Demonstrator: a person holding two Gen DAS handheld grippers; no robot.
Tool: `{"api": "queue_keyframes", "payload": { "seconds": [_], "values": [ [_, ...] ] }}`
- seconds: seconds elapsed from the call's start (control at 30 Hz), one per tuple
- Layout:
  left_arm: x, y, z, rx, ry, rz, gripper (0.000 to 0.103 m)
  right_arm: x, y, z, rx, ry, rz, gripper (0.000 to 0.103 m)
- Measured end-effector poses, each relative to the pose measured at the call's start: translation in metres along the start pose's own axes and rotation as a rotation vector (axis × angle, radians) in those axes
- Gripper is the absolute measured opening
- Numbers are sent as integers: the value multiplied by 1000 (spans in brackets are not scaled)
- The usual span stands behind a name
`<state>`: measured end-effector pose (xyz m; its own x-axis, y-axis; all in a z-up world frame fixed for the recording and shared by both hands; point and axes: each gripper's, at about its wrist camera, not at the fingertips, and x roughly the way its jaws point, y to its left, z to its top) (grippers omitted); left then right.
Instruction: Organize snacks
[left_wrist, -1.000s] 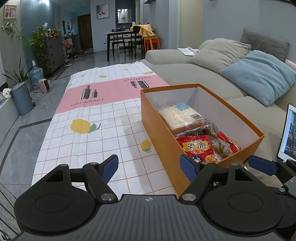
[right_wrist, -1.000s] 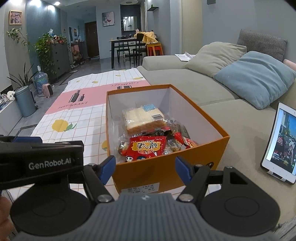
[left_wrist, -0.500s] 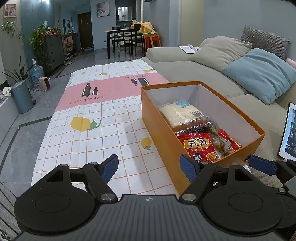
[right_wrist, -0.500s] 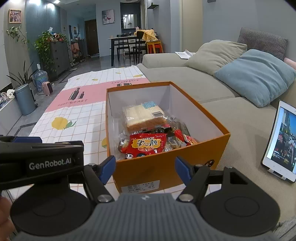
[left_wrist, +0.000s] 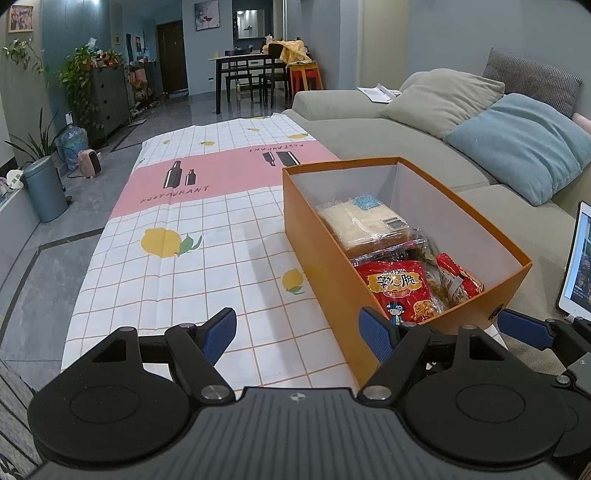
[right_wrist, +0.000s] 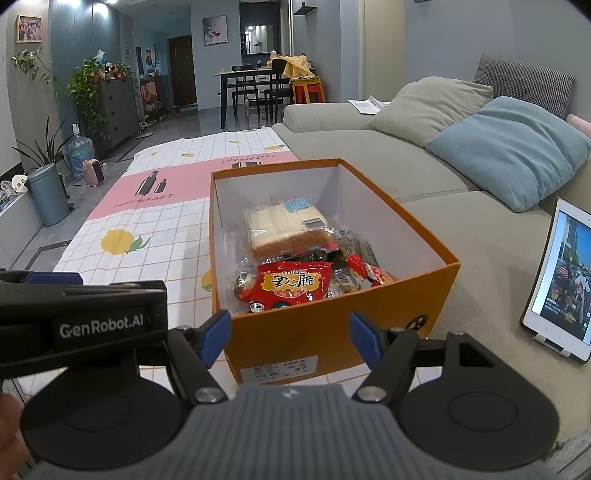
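An orange box (left_wrist: 314, 236) (right_wrist: 332, 332) stands on the checked tablecloth (left_wrist: 192, 266). Inside lie a wrapped bread pack (left_wrist: 364, 221) (right_wrist: 284, 229), a red snack bag (left_wrist: 399, 284) (right_wrist: 291, 284) and other small packets (left_wrist: 458, 278). My left gripper (left_wrist: 299, 332) is open and empty, low over the cloth at the box's near left corner. My right gripper (right_wrist: 290, 332) is open and empty, just in front of the box's near wall. The left gripper's body (right_wrist: 81, 314) shows at the left of the right wrist view.
A grey sofa (left_wrist: 388, 125) with beige and blue cushions (left_wrist: 517, 144) runs along the right. A lit tablet (right_wrist: 565, 277) stands propped on the sofa seat right of the box. A bin (left_wrist: 44, 188), plants and a dining table lie beyond.
Both grippers have drawn back and risen slightly, so the box looks a little farther and lower. Both stay open and empty. The snacks have not moved.
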<state>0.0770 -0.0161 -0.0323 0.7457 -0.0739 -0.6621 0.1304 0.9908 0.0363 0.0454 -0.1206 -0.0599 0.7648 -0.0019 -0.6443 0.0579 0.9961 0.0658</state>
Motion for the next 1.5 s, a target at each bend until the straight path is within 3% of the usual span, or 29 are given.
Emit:
{"api": "queue_keyframes", "payload": {
  "seconds": [1.5],
  "values": [
    [10,-2,-3,-22,62,9,89,6,3,-4,-35,35,-17,69]
  ]
}}
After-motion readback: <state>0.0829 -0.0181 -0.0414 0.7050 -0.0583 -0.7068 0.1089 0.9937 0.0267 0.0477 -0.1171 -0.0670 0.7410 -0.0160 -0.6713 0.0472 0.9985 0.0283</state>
